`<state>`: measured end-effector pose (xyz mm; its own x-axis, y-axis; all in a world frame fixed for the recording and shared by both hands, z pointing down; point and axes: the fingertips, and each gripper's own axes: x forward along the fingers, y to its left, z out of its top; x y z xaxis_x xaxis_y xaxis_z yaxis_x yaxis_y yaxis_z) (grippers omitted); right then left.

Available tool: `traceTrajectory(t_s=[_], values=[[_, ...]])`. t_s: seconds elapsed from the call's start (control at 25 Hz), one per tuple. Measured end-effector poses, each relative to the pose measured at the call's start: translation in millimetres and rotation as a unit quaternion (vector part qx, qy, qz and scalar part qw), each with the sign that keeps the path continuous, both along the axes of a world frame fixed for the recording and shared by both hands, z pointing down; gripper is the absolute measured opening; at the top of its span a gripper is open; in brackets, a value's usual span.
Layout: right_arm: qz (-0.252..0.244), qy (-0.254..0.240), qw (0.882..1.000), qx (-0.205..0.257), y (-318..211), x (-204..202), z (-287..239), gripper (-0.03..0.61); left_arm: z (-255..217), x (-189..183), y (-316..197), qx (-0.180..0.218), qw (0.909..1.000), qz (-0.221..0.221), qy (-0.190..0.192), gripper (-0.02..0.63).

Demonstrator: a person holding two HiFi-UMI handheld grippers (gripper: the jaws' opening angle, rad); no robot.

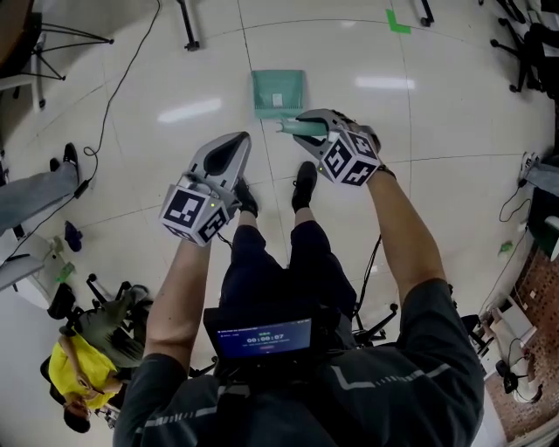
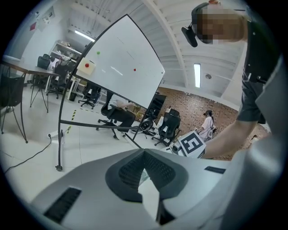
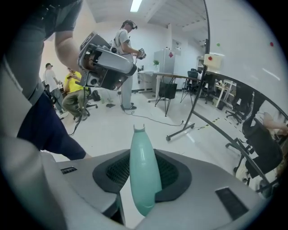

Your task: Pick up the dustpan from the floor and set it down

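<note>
Timer "00:00:07" on chest screen

The dustpan is mint green, on an off-white floor bearing a bright green tape mark. The left claw and right claw are pale grey with dark ribbed pads. Their marker cubes carry black-and-white squares. The whiteboard is white with red and green dots.

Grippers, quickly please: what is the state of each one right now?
Left gripper: closed, nothing between its jaws.
Right gripper: closed on the dustpan handle.
</note>
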<state>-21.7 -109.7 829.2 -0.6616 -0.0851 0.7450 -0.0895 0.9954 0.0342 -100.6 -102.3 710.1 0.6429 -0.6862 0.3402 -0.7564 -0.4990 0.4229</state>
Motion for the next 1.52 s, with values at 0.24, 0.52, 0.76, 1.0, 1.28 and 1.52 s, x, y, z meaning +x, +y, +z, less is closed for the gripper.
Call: traceTrajectory(t_s=[0.24,0.52,0.76,1.0,1.28,1.52], values=[[0.009,-0.068,0.998,0.001,-12.0,-9.1,-83.4,0.146,-67.4,-10.5,-1.0,0.016,0.9997,-0.018,0.0,0.029],[0.012,-0.131,0.991,-0.021,26.5,-16.8,-307.1,0.146,-243.7,-17.2,29.5,0.069,0.997,0.004,0.034,0.029],[0.017,-0.176,0.984,0.021,63.1,-9.8,-482.4,0.146,-394.7,-15.6,57.2,0.139,0.9891,0.027,0.039,0.029],[0.013,-0.201,0.978,0.061,120.2,-4.7,-583.2,0.146,-489.3,-10.7,109.6,0.182,0.9819,0.025,0.045,0.028],[0.008,-0.218,0.972,0.087,146.0,-0.4,-616.2,0.144,-513.9,-3.2,132.1,0.2,0.9792,0.021,0.028,0.026],[0.01,-0.219,0.971,0.09,145.0,4.4,-622.7,0.144,-517.9,-2.5,134.0,0.205,0.9783,0.019,0.018,0.025]])
